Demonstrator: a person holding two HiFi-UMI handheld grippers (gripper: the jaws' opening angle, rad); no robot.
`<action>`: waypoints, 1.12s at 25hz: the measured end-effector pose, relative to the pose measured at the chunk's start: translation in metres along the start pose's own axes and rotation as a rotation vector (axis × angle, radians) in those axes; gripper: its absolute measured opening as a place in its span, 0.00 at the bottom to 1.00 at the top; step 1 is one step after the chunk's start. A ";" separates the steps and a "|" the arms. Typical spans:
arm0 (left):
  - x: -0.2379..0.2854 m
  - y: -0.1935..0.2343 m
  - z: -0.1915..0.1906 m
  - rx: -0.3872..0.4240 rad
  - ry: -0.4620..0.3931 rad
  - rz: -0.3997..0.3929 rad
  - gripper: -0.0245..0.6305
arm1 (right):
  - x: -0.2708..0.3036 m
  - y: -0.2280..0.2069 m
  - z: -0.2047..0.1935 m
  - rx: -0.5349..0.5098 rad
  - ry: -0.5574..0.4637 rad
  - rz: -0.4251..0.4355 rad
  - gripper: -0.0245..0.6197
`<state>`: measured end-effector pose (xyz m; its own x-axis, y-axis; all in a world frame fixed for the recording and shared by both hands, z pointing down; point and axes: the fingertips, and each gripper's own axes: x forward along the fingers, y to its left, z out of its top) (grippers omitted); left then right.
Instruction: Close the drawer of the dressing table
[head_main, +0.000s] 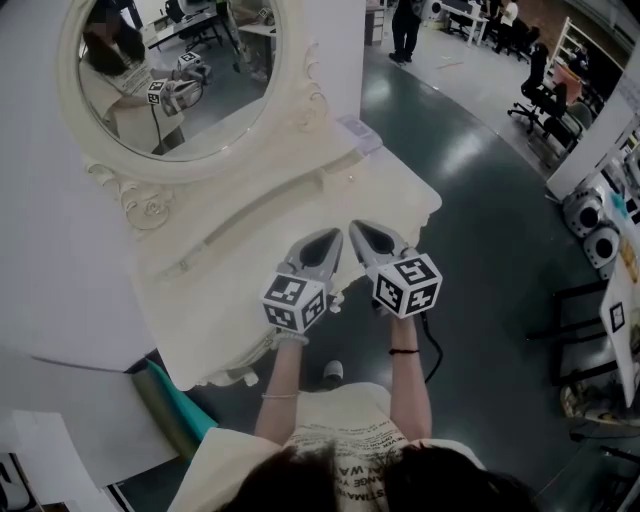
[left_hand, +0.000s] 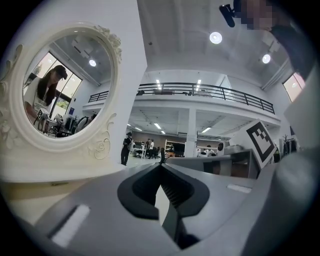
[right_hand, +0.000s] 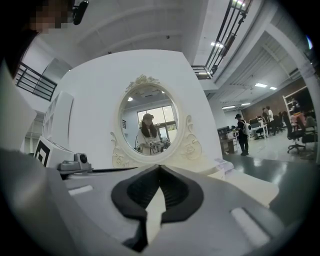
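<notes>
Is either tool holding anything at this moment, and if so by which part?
Nothing is held. The left tool and the right tool both have their jaws closed together with nothing between them.

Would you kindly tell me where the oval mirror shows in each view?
Head view: oval mirror at upper left.
Left gripper view: oval mirror at upper left, angled.
Right gripper view: oval mirror at centre.
Shared landmark: the person's reflection in its glass.

L tongs (head_main: 331, 238) & R tongs (head_main: 357, 230) are held level, side by side, tips converging; both are closed, w/ nothing gripped.
</notes>
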<state>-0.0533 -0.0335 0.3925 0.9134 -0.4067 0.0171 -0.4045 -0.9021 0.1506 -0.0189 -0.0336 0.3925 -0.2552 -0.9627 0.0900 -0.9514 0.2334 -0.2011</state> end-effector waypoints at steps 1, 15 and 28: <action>0.002 0.003 0.000 -0.001 0.001 -0.002 0.04 | 0.003 -0.002 0.000 0.000 0.002 -0.005 0.04; 0.035 0.029 -0.007 -0.018 0.020 -0.012 0.04 | 0.029 -0.036 -0.004 0.019 0.023 -0.034 0.04; 0.092 0.057 -0.006 -0.031 0.026 0.075 0.04 | 0.071 -0.090 0.010 -0.006 0.064 0.034 0.04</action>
<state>0.0077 -0.1210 0.4087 0.8815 -0.4690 0.0547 -0.4708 -0.8641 0.1780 0.0502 -0.1246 0.4077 -0.2980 -0.9434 0.1458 -0.9429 0.2670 -0.1993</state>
